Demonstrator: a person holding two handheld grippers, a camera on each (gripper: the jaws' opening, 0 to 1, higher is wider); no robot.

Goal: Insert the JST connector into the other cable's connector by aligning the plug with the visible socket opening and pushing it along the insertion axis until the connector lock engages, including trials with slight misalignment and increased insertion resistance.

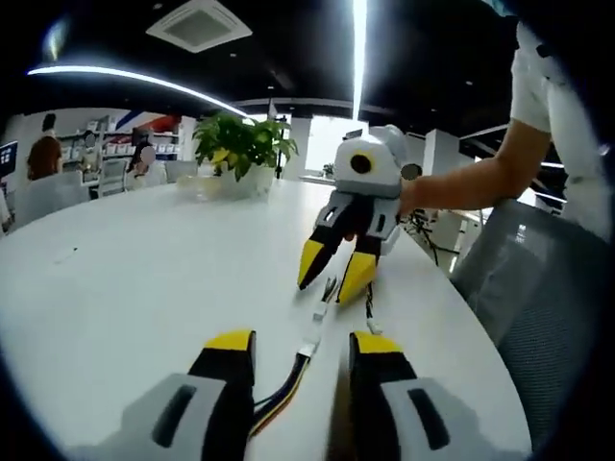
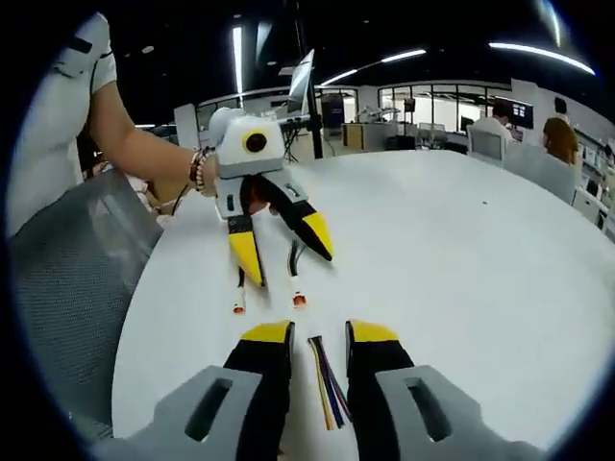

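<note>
1. Left gripper view: left gripper [image 1: 301, 348] jaws parted on the white table [image 1: 144, 269], multicolour cable [image 1: 279, 389] between them, its JST connector [image 1: 310, 338] just ahead, ungripped.
2. Right gripper [image 1: 332, 274] open, tips at the other cable [image 1: 369, 309].
3. Right gripper view: wire ends [image 2: 327, 389] lie between the jaws.
</note>
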